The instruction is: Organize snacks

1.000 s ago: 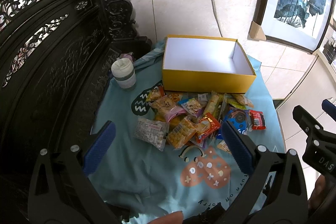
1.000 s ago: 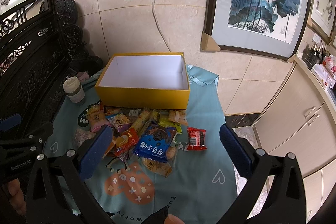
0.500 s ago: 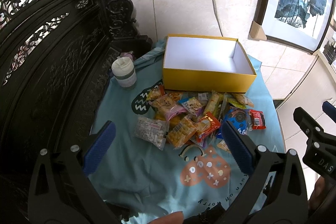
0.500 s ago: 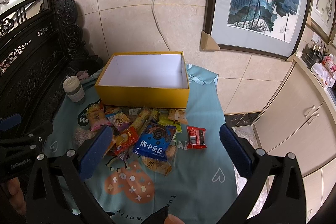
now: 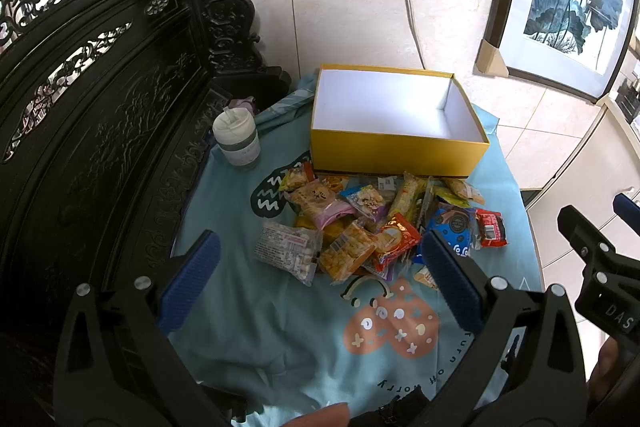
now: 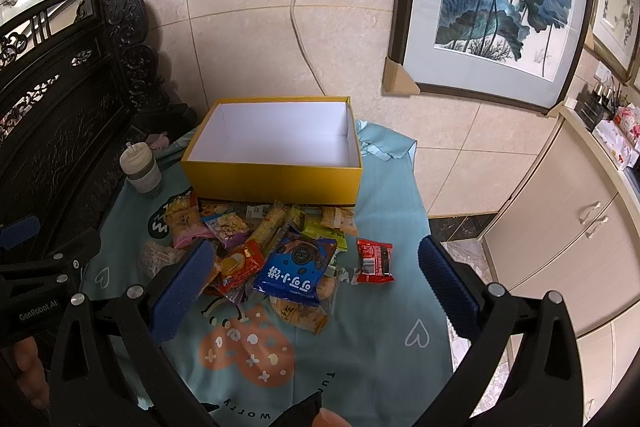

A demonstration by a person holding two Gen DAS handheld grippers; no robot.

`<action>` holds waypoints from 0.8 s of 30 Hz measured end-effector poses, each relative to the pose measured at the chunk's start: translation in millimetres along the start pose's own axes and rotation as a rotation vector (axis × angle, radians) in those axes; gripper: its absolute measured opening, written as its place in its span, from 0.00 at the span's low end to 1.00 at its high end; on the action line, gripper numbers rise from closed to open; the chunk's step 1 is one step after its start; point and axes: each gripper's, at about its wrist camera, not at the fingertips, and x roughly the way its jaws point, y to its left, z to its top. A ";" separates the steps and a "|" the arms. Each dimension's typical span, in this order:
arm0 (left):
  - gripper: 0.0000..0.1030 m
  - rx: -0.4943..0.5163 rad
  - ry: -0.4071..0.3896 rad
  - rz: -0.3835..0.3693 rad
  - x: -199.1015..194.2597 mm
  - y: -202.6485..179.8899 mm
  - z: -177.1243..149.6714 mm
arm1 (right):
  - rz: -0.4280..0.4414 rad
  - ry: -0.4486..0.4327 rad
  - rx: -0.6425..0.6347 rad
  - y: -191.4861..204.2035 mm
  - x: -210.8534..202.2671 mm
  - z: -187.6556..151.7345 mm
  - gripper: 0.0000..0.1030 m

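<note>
Left wrist view: left gripper [image 5: 320, 281] wide open, empty, unmoved.
Right gripper [image 6: 316, 277]: likewise.
Snack pile [image 5: 372, 227]: 12 o'clock, untouched.
Yellow box [image 5: 396, 155]: empty; sorting unstarted.

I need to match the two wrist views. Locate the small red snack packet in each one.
Left wrist: red snack packet at the pile's right edge, right of centre.
Right wrist: red snack packet slightly right of centre, apart from the pile.
Shared landmark: yellow box behind the snacks.
</note>
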 end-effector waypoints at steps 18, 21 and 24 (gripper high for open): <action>0.98 -0.001 0.003 0.002 2.6 2.0 -0.1 | 0.000 0.000 0.000 -2.8 2.0 -0.7 0.99; 0.98 -0.007 0.009 0.007 6.9 4.1 0.0 | 0.001 0.006 0.001 -2.6 3.7 -1.2 0.99; 0.98 -0.017 0.015 0.023 17.2 8.0 -2.1 | 0.002 0.014 -0.001 -1.3 9.8 -2.0 0.99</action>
